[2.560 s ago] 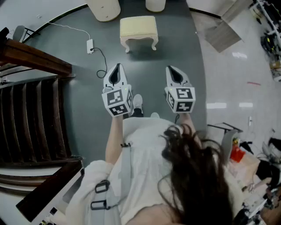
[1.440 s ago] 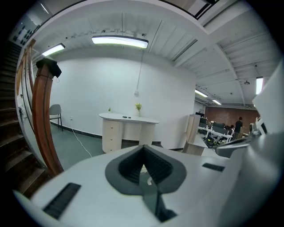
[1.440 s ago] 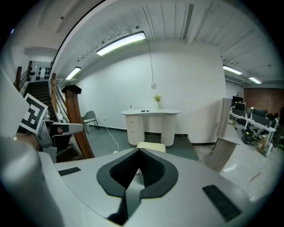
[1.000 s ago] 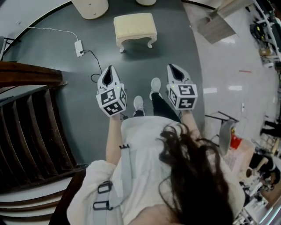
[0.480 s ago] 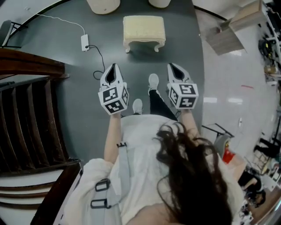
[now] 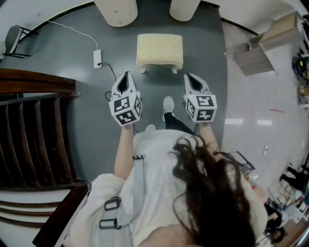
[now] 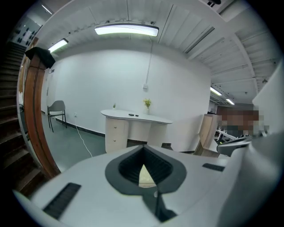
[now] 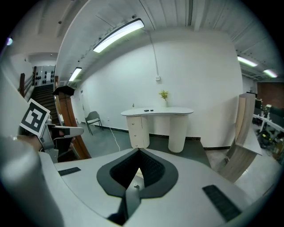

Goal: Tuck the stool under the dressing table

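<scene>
Item: cream upholstered stool with curved white legs (image 6: 160, 52), standing on the grey floor at 12 o'clock from the person, just short of the gap between the two rounded pedestals of the white dressing table (image 6: 116, 10), not yet tucked under. Left gripper (image 6: 126, 75) at 11 o'clock and right gripper (image 6: 189, 76) at 1 o'clock, both clenched on nothing and apart from the stool. Hazards, as judged: an off-centre push from closed jaws could swing the stool so a leg strikes a pedestal; the white power strip (image 6: 98, 59) and its cable at 10 o'clock could snag a foot.
</scene>
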